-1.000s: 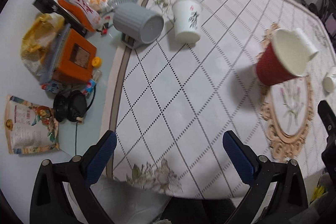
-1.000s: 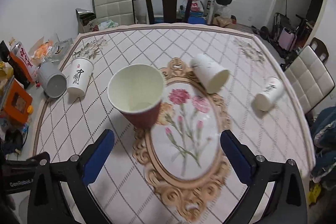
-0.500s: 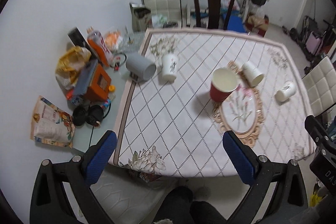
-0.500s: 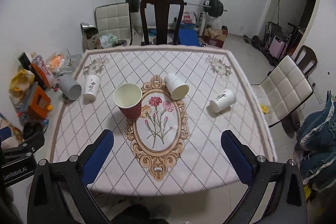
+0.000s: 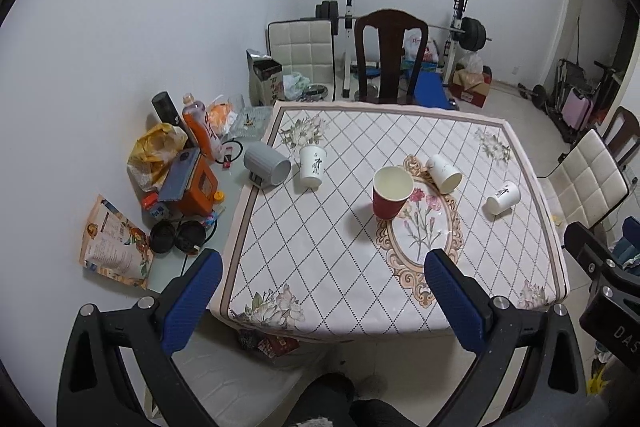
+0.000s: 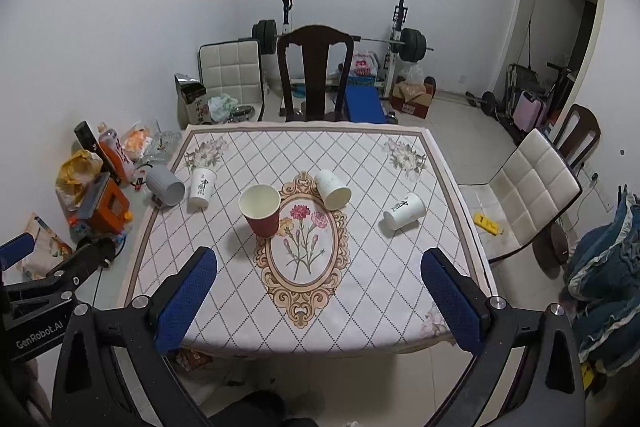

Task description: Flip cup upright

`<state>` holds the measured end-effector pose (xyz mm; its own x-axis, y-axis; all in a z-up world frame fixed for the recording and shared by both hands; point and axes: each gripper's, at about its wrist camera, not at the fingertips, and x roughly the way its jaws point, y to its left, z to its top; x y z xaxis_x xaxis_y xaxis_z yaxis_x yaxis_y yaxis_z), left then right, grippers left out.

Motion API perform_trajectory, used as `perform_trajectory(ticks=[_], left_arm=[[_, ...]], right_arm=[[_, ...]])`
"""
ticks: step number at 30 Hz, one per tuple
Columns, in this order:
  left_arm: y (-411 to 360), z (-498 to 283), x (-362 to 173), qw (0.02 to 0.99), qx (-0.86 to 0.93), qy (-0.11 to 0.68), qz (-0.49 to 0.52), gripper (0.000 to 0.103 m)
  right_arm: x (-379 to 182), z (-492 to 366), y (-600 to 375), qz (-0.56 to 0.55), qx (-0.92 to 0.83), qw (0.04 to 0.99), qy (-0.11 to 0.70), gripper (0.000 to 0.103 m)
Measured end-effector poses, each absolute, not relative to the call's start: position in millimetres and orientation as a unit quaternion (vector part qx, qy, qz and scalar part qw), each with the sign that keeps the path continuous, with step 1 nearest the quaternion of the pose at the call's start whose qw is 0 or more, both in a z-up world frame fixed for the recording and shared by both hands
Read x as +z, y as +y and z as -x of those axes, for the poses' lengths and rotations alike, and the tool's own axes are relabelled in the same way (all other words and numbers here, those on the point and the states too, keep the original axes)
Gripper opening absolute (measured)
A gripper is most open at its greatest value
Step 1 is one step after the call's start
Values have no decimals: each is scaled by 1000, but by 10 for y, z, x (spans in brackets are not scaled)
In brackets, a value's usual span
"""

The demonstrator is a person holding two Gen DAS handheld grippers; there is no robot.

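Red cup (image 6: pixel 260 209) upright (mid-table (image 6: pixel 400 291))

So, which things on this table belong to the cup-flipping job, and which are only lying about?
Belong to the job:
- red cup, upright
- white cup on its side near the centre
- white cup with black mark on its side
- upside-down white cup
- grey cup on its side

Lying about:
- orange box
- bottle
- yellow bag
- headphones

Dim, cool, even indoor light; soft shadows left of the red cup (image 5: pixel 390 193). Both views sharp, with strong fisheye bending and black vignetted corners.
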<state>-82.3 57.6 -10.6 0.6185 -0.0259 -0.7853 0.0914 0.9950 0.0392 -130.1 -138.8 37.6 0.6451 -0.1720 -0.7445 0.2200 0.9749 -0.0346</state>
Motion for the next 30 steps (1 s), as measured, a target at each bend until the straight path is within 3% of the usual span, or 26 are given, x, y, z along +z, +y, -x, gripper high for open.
perform_trajectory(ticks=[30], left_arm=[[656, 971, -12, 904, -12, 427, -31, 103]], right_arm=[[559, 1423, -1368, -31, -101, 904, 415, 103]])
